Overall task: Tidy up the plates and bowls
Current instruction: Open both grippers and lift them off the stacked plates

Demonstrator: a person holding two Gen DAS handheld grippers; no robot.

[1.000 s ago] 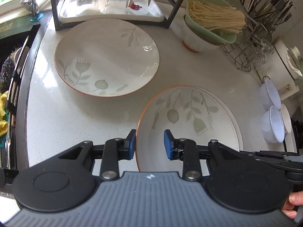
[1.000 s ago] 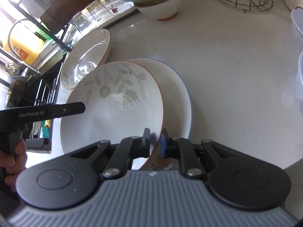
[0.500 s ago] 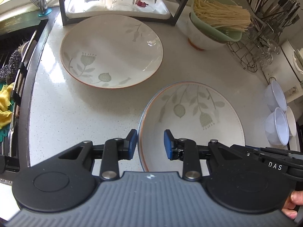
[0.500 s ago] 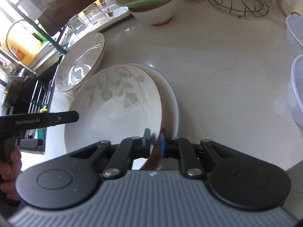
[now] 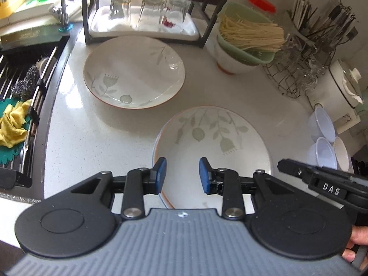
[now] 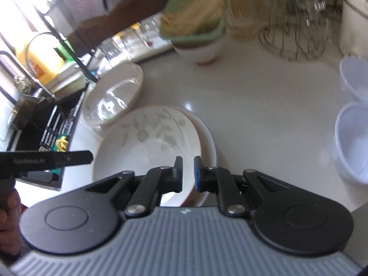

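In the left wrist view, our left gripper (image 5: 181, 172) sits low in the middle with its blue pads apart and nothing between them. Right in front of it lies the leaf plate (image 5: 211, 151), resting on a blue-rimmed plate (image 6: 208, 138) on the white counter (image 5: 92, 142). The other big plate (image 5: 134, 72) lies further off, toward the upper left, near the rack of glasses (image 5: 147, 11).

In the right wrist view, our right gripper (image 6: 188, 172) is low in the middle, pads a little apart. The leaf plate's near rim shows in the gap, but it looks loose, not pinched.

We think the left gripper is nearer the far plate. Both plates are round, so no side is longer.

We can read "DAS" on the black handle (image 5: 331, 188). The other handle's (image 6: 46, 158) writing is too blurry.
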